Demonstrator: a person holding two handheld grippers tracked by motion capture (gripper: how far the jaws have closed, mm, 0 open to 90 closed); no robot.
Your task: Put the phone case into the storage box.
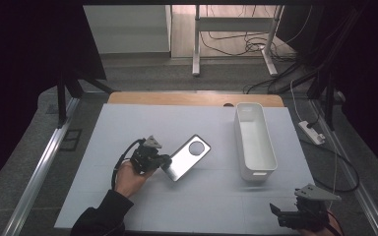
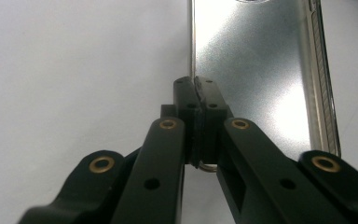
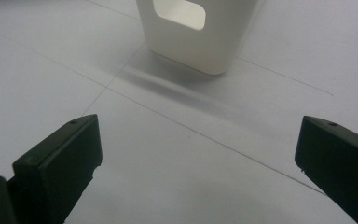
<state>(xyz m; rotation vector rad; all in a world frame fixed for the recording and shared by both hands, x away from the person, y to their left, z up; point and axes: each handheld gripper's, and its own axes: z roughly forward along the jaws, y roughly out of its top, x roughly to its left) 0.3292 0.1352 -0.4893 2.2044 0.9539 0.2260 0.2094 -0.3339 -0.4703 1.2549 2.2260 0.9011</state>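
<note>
A white bin (image 1: 256, 142) sits right of the shiny plate (image 1: 189, 157); left gripper (image 1: 165, 163) pinches its corner, right gripper (image 1: 278, 211) gapes wide

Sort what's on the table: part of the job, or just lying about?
In play: metal plate, pinched at its edge by the left gripper; probably the white bin, faced by the open right gripper.
Lying about: power strip, floor cables.

A lab or test room set up for recording: a white-covered table (image 1: 128, 128) stands centre frame between dark curtains (image 1: 29, 59) at both edges, loose cables (image 1: 236, 44) and a desk frame (image 1: 236, 22) top centre, a power strip (image 1: 311, 132) at right.
</note>
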